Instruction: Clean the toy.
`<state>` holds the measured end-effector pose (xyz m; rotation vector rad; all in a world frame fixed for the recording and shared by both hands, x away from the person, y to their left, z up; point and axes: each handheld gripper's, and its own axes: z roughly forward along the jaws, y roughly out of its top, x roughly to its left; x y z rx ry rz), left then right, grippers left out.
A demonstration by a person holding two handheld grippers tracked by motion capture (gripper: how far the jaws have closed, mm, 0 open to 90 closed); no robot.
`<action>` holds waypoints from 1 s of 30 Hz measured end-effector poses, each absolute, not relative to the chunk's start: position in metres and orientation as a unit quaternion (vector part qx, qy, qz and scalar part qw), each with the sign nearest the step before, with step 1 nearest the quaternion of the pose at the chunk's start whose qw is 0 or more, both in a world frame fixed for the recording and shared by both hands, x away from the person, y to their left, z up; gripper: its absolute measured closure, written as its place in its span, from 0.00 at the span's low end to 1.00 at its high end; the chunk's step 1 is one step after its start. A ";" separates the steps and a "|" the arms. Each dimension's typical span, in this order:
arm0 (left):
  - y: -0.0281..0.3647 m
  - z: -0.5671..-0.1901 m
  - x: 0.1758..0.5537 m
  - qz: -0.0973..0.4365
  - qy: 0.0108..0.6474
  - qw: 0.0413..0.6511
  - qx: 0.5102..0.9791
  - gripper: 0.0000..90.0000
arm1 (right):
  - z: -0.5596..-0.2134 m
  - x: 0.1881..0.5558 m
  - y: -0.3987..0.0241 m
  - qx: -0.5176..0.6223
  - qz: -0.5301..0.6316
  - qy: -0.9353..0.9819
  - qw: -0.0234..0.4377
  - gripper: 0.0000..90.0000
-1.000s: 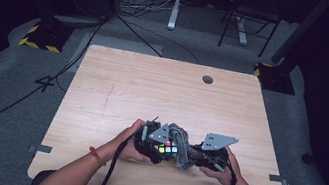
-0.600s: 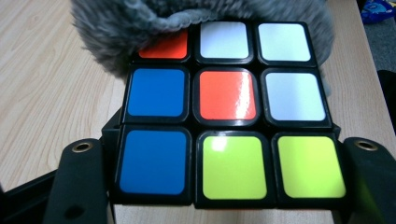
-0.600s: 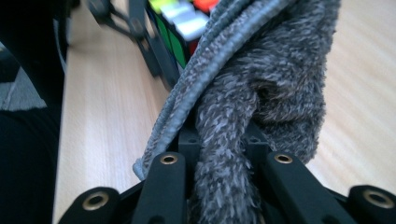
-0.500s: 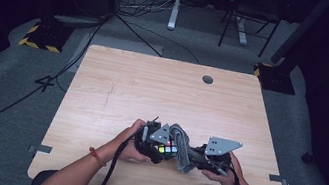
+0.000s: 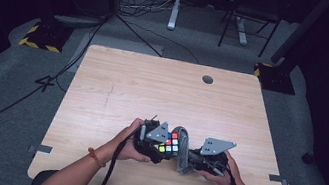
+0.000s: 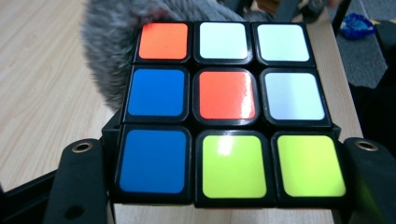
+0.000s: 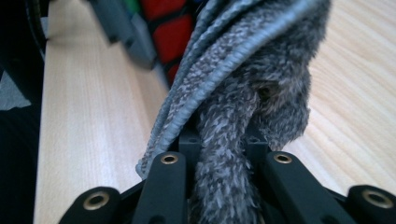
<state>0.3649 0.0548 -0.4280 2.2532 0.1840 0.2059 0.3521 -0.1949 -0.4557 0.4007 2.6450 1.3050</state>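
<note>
Presently: puzzle cube, near the front edge of the wooden surface, pinched in the left tool. Grey cloth, just right of the cube and touching it, clamped in the right tool.

The high view is lit from overhead: the table is evenly bright, while the room from nine through twelve to three o'clock sinks into near black. Shadows on the wood are soft and short. In the left gripper view the cube is sharp, with white glare on its glossy centre and lower tiles; the cloth at eleven o'clock is blurred. In the right gripper view the cloth's nearer fibres are crisp, while everything toward twelve o'clock is out of focus.
</note>
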 end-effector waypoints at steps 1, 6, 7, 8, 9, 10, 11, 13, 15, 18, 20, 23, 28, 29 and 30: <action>0.056 -0.427 0.366 0.079 0.076 0.423 0.899 0.37 | -0.456 0.351 -0.195 0.133 0.437 0.886 0.079 0.86; 0.055 -0.427 0.364 0.080 0.072 0.423 0.900 0.37 | -0.453 0.347 -0.194 0.120 0.441 0.886 0.084 0.86; 0.055 -0.426 0.364 0.078 0.071 0.424 0.899 0.37 | -0.452 0.346 -0.195 0.122 0.446 0.882 0.086 0.86; 0.055 -0.426 0.364 0.078 0.071 0.424 0.899 0.37 | -0.450 0.346 -0.195 0.122 0.449 0.881 0.091 0.86; 0.055 -0.426 0.364 0.078 0.071 0.423 0.900 0.37 | -0.449 0.345 -0.196 0.120 0.452 0.879 0.095 0.86; 0.055 -0.427 0.364 0.078 0.070 0.423 0.900 0.37 | -0.449 0.345 -0.196 0.120 0.455 0.877 0.097 0.86; 0.054 -0.427 0.363 0.078 0.068 0.420 0.902 0.37 | -0.448 0.345 -0.196 0.119 0.455 0.877 0.099 0.86; 0.053 -0.430 0.362 0.081 0.067 0.411 0.905 0.37 | -0.446 0.345 -0.197 0.120 0.463 0.872 0.102 0.86; 0.048 -0.435 0.361 0.087 0.059 0.393 0.914 0.37 | -0.445 0.345 -0.198 0.123 0.470 0.868 0.100 0.86; 0.042 -0.441 0.359 0.088 0.053 0.379 0.920 0.36 | -0.443 0.345 -0.198 0.122 0.475 0.866 0.101 0.86; 0.040 -0.442 0.359 0.084 0.056 0.379 0.920 0.36 | -0.441 0.345 -0.198 0.123 0.482 0.862 0.095 0.86; 0.036 -0.443 0.356 0.099 0.048 0.369 0.923 0.37 | -0.437 0.344 -0.196 0.124 0.487 0.858 0.104 0.86; 0.037 -0.441 0.356 0.097 0.053 0.377 0.920 0.37 | -0.440 0.348 -0.197 0.136 0.470 0.865 0.113 0.86; 0.038 -0.439 0.356 0.100 0.052 0.380 0.918 0.37 | -0.442 0.349 -0.197 0.137 0.461 0.869 0.113 0.86; 0.039 -0.438 0.356 0.098 0.053 0.385 0.916 0.37 | -0.444 0.351 -0.198 0.139 0.451 0.875 0.111 0.86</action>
